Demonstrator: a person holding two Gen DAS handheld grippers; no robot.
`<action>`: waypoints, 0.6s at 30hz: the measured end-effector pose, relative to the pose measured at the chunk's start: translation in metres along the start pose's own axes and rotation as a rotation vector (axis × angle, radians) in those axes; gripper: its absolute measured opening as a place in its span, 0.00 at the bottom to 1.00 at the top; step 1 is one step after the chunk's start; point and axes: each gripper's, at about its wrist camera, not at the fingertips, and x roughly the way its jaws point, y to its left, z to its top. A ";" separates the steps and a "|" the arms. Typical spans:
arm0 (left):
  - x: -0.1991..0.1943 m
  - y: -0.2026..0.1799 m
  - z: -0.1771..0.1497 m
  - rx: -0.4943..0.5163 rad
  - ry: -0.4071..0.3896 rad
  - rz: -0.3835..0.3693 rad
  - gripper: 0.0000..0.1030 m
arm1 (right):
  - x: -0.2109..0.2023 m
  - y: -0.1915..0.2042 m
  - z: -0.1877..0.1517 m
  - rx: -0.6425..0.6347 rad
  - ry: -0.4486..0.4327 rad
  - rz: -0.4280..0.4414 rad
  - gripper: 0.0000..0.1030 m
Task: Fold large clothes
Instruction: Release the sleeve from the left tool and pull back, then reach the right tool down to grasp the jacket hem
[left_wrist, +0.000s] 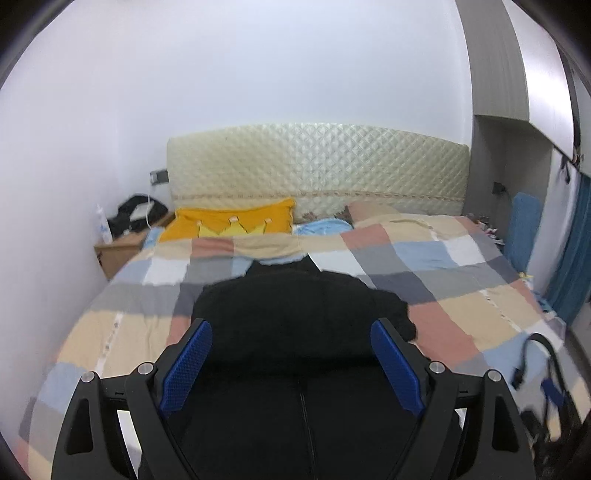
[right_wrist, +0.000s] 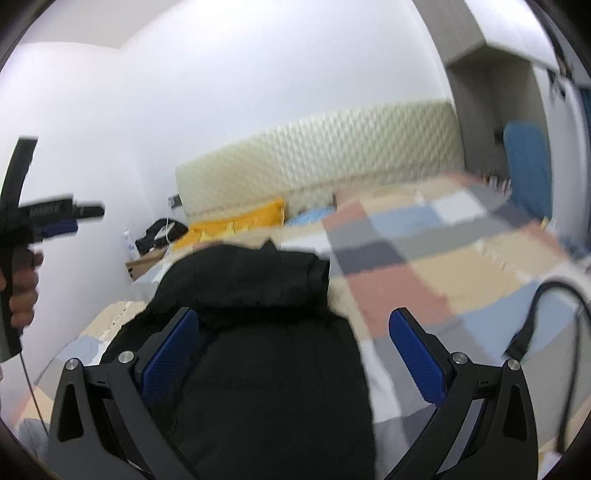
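Observation:
A large black garment (left_wrist: 295, 325) lies on a bed with a checked quilt (left_wrist: 443, 266). It looks partly folded, with a bunched part at its far end in the right wrist view (right_wrist: 258, 295). My left gripper (left_wrist: 291, 332) is open and empty above the garment's near part. My right gripper (right_wrist: 295, 325) is open and empty above the garment, its blue pads (right_wrist: 413, 354) wide apart. The left gripper also shows at the left edge of the right wrist view (right_wrist: 55, 214), raised in the person's hand.
A quilted cream headboard (left_wrist: 317, 166) stands at the far end. An orange pillow (left_wrist: 229, 221) and a light blue pillow (left_wrist: 321, 227) lie by it. A wooden nightstand (left_wrist: 118, 251) is at the far left. Black cables (left_wrist: 539, 354) and a blue chair (left_wrist: 521, 229) are at the right.

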 end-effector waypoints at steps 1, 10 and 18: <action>-0.009 0.005 -0.005 -0.005 0.002 -0.009 0.85 | -0.015 0.005 0.008 -0.008 -0.032 0.004 1.00; -0.099 0.016 -0.051 -0.010 -0.045 -0.009 0.85 | -0.084 0.048 0.048 -0.083 -0.071 0.013 1.00; -0.120 0.035 -0.090 -0.103 -0.030 -0.045 0.85 | -0.094 0.066 0.023 -0.135 0.027 0.072 1.00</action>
